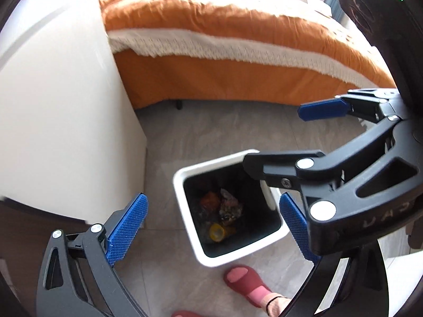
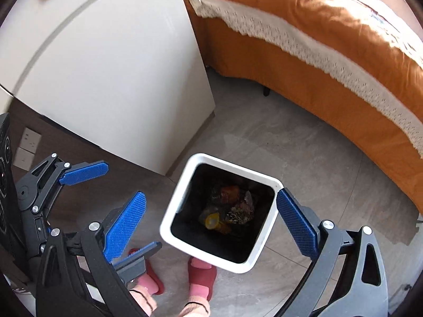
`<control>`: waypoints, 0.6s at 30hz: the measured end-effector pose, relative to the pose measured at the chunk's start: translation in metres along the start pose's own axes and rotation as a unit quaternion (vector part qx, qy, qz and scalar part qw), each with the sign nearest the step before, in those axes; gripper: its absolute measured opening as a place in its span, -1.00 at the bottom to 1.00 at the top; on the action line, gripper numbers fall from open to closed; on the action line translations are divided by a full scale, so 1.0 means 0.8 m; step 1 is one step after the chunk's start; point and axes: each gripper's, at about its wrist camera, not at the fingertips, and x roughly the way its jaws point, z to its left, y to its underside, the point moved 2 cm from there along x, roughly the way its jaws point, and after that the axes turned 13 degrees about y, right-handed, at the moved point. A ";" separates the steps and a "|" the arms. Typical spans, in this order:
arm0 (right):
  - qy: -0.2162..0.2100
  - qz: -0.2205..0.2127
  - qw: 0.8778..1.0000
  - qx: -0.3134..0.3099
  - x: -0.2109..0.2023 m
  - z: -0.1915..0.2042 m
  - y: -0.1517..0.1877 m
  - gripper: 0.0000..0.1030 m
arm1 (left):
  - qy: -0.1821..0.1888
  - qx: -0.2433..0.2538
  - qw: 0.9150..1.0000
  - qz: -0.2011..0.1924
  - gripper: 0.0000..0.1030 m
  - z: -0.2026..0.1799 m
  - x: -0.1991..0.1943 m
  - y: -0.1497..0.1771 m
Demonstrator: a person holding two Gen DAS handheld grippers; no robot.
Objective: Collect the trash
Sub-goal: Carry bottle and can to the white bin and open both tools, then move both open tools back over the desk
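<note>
A white square trash bin with a black liner stands on the grey tile floor; it also shows in the right wrist view. Inside lie crumpled wrappers and a yellow cap or cup. My left gripper hovers above the bin, open and empty. My right gripper is also above the bin, open and empty. In the left wrist view the right gripper reaches in from the right over the bin's rim. In the right wrist view the left gripper sits at the lower left.
A white cabinet stands left of the bin. A bed with an orange cover runs behind it. The person's feet in red slippers stand just in front of the bin.
</note>
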 end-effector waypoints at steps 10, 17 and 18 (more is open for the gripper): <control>-0.016 -0.080 0.997 -0.014 -0.173 0.017 -0.048 0.91 | -0.042 -0.025 0.997 -0.068 0.91 -0.033 -0.171 -0.063; -0.034 -0.146 0.988 -0.030 -0.288 0.040 -0.085 0.91 | -0.098 -0.038 0.988 -0.115 0.91 -0.049 -0.284 -0.087; -0.037 -0.157 0.986 -0.038 -0.304 0.047 -0.090 0.91 | -0.112 -0.041 0.985 -0.121 0.91 -0.050 -0.306 -0.090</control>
